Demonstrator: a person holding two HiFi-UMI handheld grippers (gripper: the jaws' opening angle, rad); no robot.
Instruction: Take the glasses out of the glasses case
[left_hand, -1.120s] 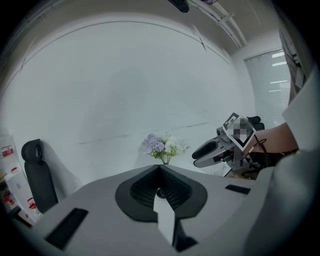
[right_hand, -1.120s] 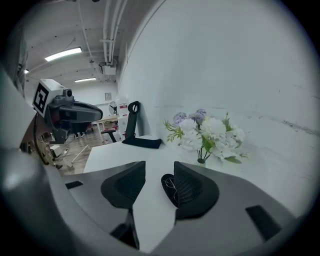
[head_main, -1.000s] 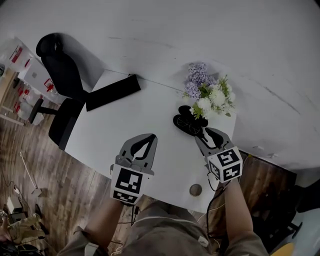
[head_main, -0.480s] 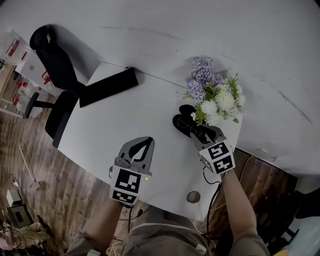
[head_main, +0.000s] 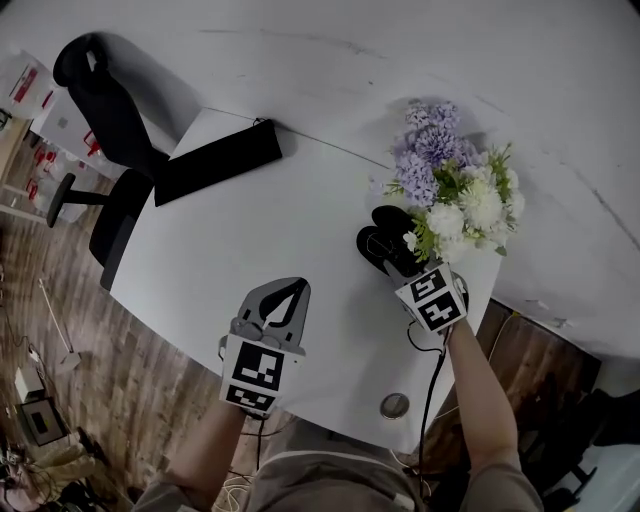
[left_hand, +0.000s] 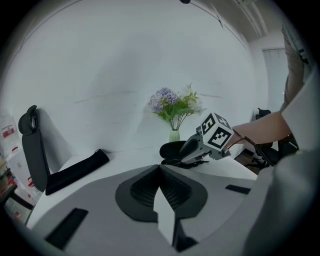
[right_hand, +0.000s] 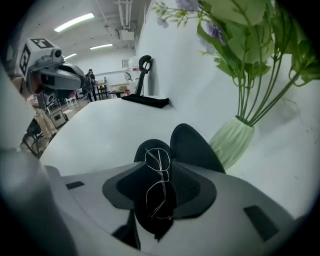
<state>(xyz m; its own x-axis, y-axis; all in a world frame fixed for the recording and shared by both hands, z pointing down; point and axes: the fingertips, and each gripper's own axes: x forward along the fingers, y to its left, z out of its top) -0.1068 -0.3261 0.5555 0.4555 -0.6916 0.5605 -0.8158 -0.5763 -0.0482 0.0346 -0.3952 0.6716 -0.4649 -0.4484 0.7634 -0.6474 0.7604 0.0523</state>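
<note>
A black glasses case (head_main: 376, 238) lies open on the white table (head_main: 250, 240), next to the flower vase. Thin wire-framed glasses (right_hand: 161, 175) rest in its lower half, and the lid (right_hand: 192, 147) stands up behind them. My right gripper (head_main: 397, 262) reaches down over the case; its jaws (right_hand: 160, 171) are opening, with the glasses and the case's lower half between them, and the pads do not visibly press. My left gripper (head_main: 298, 285) hovers over the table's near middle, its jaws (left_hand: 160, 169) shut on nothing. From the left gripper view, the case (left_hand: 172, 149) sits just under the right gripper.
A pale green vase (right_hand: 232, 142) of purple and white flowers (head_main: 450, 190) stands right behind the case. A long black pouch (head_main: 215, 165) lies at the table's far left corner, with a black office chair (head_main: 110, 130) beyond it. A small round disc (head_main: 394, 405) sits near the front edge.
The right gripper has come down and forward until its jaws straddle the open case. The left gripper has sunk a little toward the table.
</note>
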